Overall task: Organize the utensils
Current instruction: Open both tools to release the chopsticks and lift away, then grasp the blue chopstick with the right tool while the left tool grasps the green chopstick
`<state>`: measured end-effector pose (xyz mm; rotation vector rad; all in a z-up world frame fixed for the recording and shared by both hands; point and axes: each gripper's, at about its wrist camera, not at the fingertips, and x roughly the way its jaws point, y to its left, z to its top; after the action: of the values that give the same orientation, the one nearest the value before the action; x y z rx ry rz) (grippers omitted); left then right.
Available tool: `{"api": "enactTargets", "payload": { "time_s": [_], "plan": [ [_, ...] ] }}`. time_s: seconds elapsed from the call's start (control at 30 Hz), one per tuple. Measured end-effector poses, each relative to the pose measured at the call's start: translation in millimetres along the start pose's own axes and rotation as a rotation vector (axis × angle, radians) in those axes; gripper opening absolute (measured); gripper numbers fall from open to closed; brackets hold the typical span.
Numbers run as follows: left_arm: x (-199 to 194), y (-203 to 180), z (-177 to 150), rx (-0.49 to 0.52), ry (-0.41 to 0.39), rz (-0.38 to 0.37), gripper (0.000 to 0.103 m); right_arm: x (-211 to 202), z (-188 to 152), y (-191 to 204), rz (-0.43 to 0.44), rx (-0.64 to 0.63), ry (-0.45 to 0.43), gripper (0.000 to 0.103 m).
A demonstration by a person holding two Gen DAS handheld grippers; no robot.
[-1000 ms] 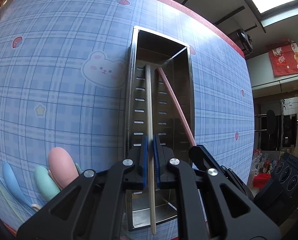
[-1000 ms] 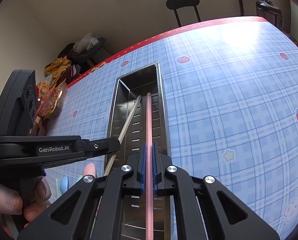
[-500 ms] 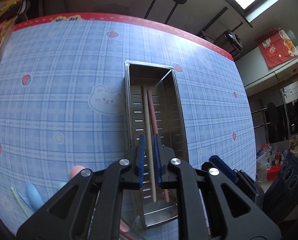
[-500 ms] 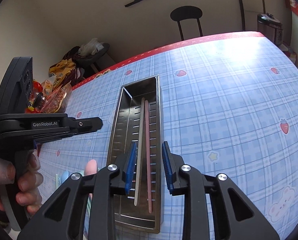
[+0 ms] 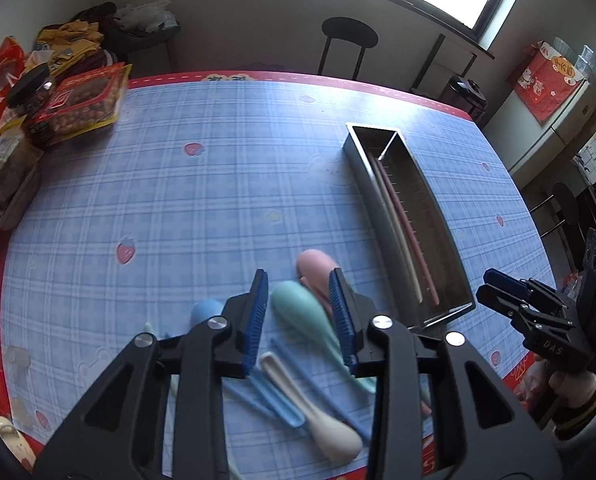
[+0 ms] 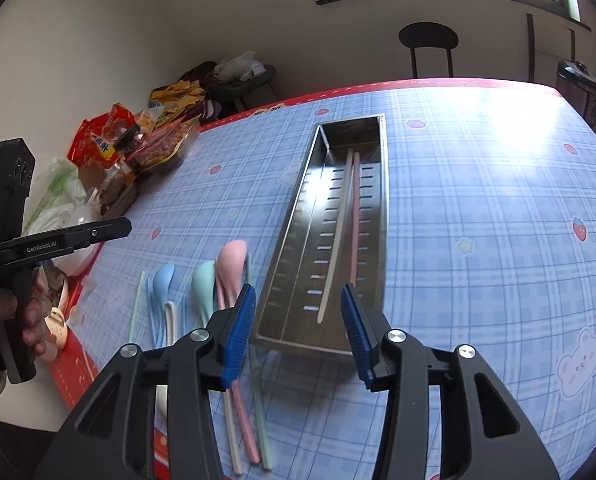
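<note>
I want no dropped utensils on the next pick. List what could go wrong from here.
1. The spoons and loose chopsticks lie packed and overlapping, so the open left gripper may catch two at once.
2. Some handles reach toward the table's red edge; a nudge could push one off.
3. The metal tray is narrow, so a tilted spoon could catch its rim or disturb the two chopsticks inside.

Steel tray (image 6: 382, 216) holds cream chopstick (image 6: 336, 236) and pink chopstick (image 6: 354, 216) side by side; pastel spoons (image 6: 202, 280) lie beside it.
</note>
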<state>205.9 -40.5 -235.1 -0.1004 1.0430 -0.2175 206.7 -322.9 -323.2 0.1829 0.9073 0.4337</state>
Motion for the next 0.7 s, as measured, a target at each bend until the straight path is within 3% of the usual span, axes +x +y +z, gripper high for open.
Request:
{"api": "enactTargets", "payload": {
  "time_s": [0.27, 0.3, 0.37, 0.4, 0.47, 0.6, 0.63, 0.7],
  "plan": [
    [-17, 45, -73, -0.044, 0.016, 0.009, 0.038, 16, -31, 35, 0.000, -0.097, 0.099, 0.044],
    [-16, 49, -81, -0.048, 0.022, 0.011, 0.041, 18, -35, 39, 0.001, -0.110, 0.110, 0.044],
    [-16, 54, -95, -0.056, 0.026, 0.012, 0.059, 21, -39, 47, 0.009, -0.135, 0.131, 0.045],
    [-17, 57, -101, -0.061, 0.026, 0.004, 0.062, 22, -42, 52, 0.009, -0.149, 0.139, 0.049],
    [-18, 61, -111, -0.068, 0.032, -0.007, 0.083, 25, -47, 61, 0.007, -0.185, 0.152, 0.052],
    [-16, 66, -125, -0.075, 0.061, -0.025, 0.087, 34, -58, 77, -0.003, -0.249, 0.190, 0.052],
    [-15, 66, -127, -0.075, 0.067, -0.024, 0.096, 37, -60, 80, 0.003, -0.256, 0.201, 0.052],
    [-14, 67, -130, -0.076, 0.072, -0.021, 0.097, 42, -66, 88, 0.004, -0.273, 0.224, 0.052]
  ]
}}
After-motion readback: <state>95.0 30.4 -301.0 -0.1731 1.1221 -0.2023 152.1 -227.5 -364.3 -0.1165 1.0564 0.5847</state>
